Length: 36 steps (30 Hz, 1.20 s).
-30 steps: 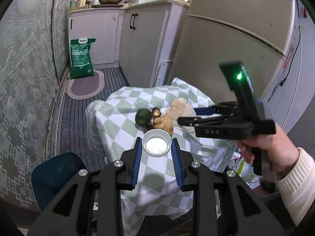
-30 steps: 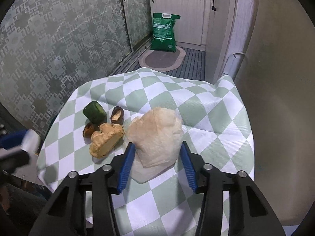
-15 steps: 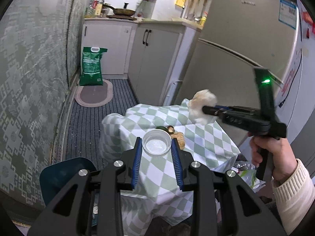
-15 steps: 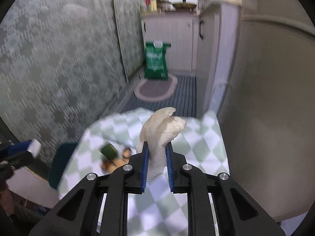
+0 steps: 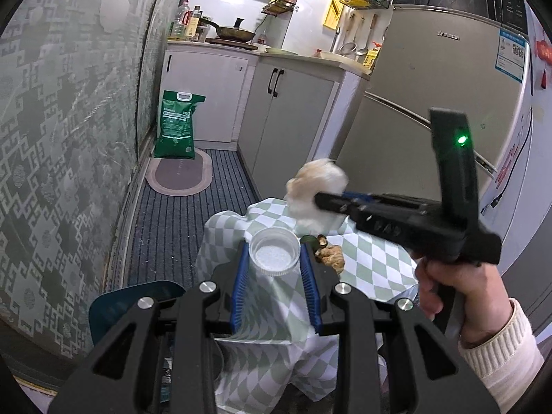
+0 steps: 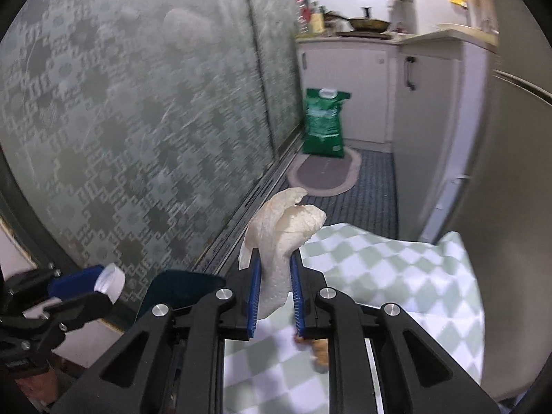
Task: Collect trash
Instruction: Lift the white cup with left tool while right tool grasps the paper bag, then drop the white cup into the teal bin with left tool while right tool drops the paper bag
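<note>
My left gripper (image 5: 274, 258) is shut on a white plastic bottle cap (image 5: 275, 256), held in the air above the near edge of the checked tablecloth (image 5: 372, 258). My right gripper (image 6: 274, 269) is shut on a crumpled white paper wad (image 6: 283, 231), lifted well above the table. The right gripper and the wad (image 5: 317, 186) also show in the left wrist view, above and right of the cap. The left gripper with the cap (image 6: 110, 281) shows at lower left in the right wrist view. A green piece (image 5: 308, 240), a brown scrap (image 5: 322, 239) and a yellowish peel (image 5: 331, 257) lie on the cloth.
A dark teal bin (image 5: 134, 305) stands on the floor left of the table, also seen in the right wrist view (image 6: 183, 288). A patterned glass wall (image 5: 69, 138) runs along the left. Cabinets (image 5: 286, 124) and a fridge (image 5: 431, 86) stand right. A green bag (image 5: 177, 129) and oval mat (image 5: 179, 174) lie beyond.
My right gripper closed on the paper wad on the table, lifted it and swung left. My left gripper rose and pulled back with the cap still held.
</note>
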Each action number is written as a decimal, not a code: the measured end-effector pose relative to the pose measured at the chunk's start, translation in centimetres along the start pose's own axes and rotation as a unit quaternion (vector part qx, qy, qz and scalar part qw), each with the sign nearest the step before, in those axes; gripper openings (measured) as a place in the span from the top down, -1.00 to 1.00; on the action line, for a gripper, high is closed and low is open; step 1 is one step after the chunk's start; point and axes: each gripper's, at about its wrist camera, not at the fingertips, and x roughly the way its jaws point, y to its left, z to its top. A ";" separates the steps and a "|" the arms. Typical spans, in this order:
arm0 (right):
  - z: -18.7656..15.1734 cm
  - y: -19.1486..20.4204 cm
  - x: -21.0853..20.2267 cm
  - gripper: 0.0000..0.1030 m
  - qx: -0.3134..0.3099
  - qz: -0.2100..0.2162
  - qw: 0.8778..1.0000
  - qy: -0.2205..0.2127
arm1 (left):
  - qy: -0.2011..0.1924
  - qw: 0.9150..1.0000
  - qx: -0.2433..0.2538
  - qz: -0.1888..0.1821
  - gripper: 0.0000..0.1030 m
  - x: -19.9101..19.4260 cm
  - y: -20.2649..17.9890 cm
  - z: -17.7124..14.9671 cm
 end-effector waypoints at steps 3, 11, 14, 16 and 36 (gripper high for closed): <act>-0.1 1.5 1.1 0.68 -0.010 0.011 1.000 0.012 | -0.003 1.000 -0.007 0.009 0.38 -0.6 1.2 -0.1; -0.7 6.8 5.1 0.68 -0.042 0.069 0.995 0.055 | -0.032 0.998 -0.029 0.050 0.38 -3.8 4.6 0.3; -1.6 9.3 7.3 0.68 -0.055 0.088 0.991 0.083 | -0.032 0.997 -0.036 0.065 0.38 -4.3 5.7 0.2; -2.3 10.9 8.9 0.68 -0.063 0.093 0.988 0.104 | -0.029 0.996 -0.042 0.073 0.38 -4.6 6.6 0.1; -4.4 15.8 14.3 0.04 -0.084 0.107 0.974 0.181 | -0.006 0.993 -0.062 0.104 0.38 -5.4 10.1 -1.1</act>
